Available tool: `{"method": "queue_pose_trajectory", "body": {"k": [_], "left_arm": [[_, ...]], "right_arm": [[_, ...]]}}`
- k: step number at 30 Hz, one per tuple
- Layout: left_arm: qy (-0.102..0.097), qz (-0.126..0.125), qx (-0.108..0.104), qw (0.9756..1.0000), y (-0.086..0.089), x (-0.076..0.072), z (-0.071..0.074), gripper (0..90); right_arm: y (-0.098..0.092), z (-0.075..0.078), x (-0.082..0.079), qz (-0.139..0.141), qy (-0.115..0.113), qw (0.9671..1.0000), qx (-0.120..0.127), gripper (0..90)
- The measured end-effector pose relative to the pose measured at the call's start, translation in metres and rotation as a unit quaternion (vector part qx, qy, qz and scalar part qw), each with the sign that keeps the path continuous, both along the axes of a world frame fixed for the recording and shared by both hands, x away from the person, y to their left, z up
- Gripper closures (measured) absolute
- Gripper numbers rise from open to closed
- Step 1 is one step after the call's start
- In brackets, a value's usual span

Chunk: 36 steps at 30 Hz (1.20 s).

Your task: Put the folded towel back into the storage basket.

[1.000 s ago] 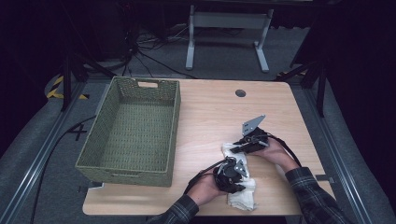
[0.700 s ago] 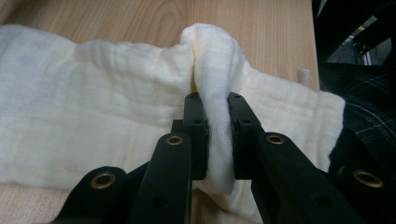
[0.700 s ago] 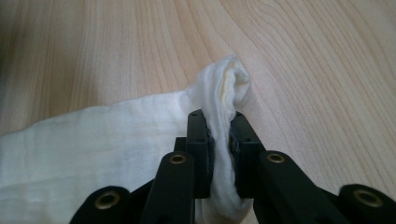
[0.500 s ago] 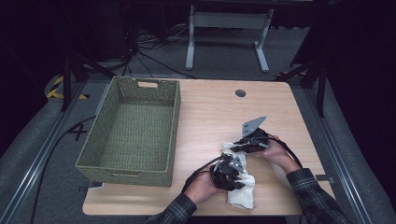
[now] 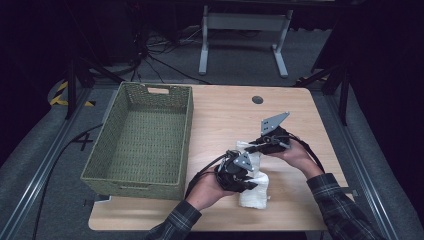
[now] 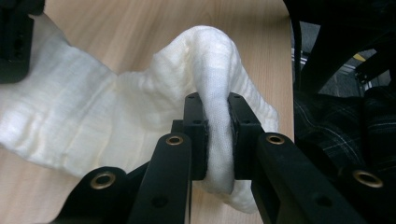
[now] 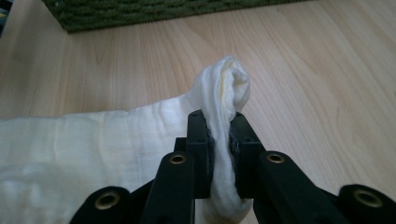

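A white cloth (image 5: 254, 192) lies crumpled on the wooden table (image 5: 220, 115) near its front edge. My left gripper (image 5: 250, 181) is shut on a fold of the cloth (image 6: 93, 121), which bulges up between its jaws. My right gripper (image 5: 247, 147) is shut on the cloth's far end, and in the right gripper view that pinched corner of the cloth (image 7: 224, 88) sticks up above the jaws. The two grippers sit close together, the right one a little farther back. A hand holds each gripper, with plaid sleeves behind them.
A green woven basket (image 5: 140, 135) stands on the left half of the table, its near wall (image 7: 163, 11) just beyond the cloth. A small round hole (image 5: 257, 100) sits near the table's back edge. Cables trail from both grippers.
Both grippers hold the cloth as before. The left gripper has shifted slightly and the cloth has bunched a little more between the two.
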State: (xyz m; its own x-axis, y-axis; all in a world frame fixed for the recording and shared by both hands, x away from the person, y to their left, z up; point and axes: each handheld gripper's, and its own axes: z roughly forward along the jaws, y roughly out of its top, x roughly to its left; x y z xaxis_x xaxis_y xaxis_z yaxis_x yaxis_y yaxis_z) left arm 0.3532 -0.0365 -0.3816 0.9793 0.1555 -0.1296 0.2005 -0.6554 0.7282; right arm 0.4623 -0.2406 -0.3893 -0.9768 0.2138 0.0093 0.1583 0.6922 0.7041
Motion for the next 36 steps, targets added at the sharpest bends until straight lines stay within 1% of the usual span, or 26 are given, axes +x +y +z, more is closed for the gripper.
{"method": "queue_pose_trajectory", "body": {"k": [1,2,3,4,5,6,7,8,9,10,13,14,19,22,25,28,36], "left_arm": [[-0.002,0.0,0.0,1.0,0.002,0.001,0.003,80.9],[-0.004,0.004,-0.003,1.0,0.005,0.002,0.008,80.9],[-0.007,0.005,-0.002,1.0,0.008,0.003,0.013,80.9],[-0.011,0.004,-0.002,0.9999,0.011,0.004,0.017,80.9],[-0.01,0.009,-0.006,0.9999,0.014,0.005,0.022,80.9],[-0.014,0.011,-0.005,0.9998,0.019,0.007,0.028,80.9],[-0.014,0.011,-0.005,0.9998,0.019,0.007,0.028,80.9],[-0.017,0.017,-0.006,0.9997,0.025,0.009,0.035,80.9],[-0.022,0.019,-0.006,0.9996,0.028,0.01,0.039,80.9],[-0.022,0.022,-0.007,0.9995,0.032,0.011,0.043,80.9],[-0.031,0.027,-0.007,0.9991,0.044,0.015,0.054,80.9],[-0.03,0.031,-0.009,0.999,0.047,0.015,0.056,80.8],[-0.043,0.042,-0.004,0.9982,0.071,0.021,0.073,80.8],[-0.049,0.047,-0.003,0.9977,0.086,0.024,0.08,80.8],[-0.055,0.055,-0.001,0.997,0.099,0.026,0.086,80.8],[-0.058,0.067,-0.007,0.996,0.114,0.028,0.09,80.8],[-0.067,0.087,-0.007,0.9939,0.153,0.031,0.1,80.8]], "right_arm": [[0.002,0.003,0.001,-0.001,0.001,1.0,0.001,81.7],[0.003,0.005,0.001,0.0,-0.001,1.0,0.0,81.7],[0.006,0.009,0.002,0.002,-0.005,1.0,0.0,81.7],[0.008,0.013,0.003,0.002,-0.007,1.0,0.0,81.7],[0.01,0.016,0.003,0.004,-0.011,0.9999,0.0,81.7],[0.012,0.02,0.004,0.005,-0.015,0.9999,0.0,81.7],[0.012,0.02,0.004,0.005,-0.015,0.9999,0.0,81.7],[0.016,0.026,0.005,0.005,-0.015,0.9999,0.003,81.7],[0.019,0.031,0.006,0.006,-0.019,0.9998,0.004,81.7],[0.022,0.035,0.007,0.006,-0.021,0.9997,0.005,81.7],[0.03,0.045,0.011,0.008,-0.025,0.9996,0.01,81.7],[0.034,0.049,0.012,0.009,-0.028,0.9995,0.013,81.7],[0.053,0.067,0.016,0.016,-0.042,0.9987,0.023,81.7],[0.067,0.077,0.019,0.021,-0.049,0.9981,0.031,81.7],[0.08,0.084,0.022,0.026,-0.054,0.9975,0.036,81.8],[0.096,0.091,0.025,0.033,-0.061,0.9969,0.037,81.8],[0.136,0.104,0.032,0.044,-0.068,0.9961,0.036,81.8]]}}
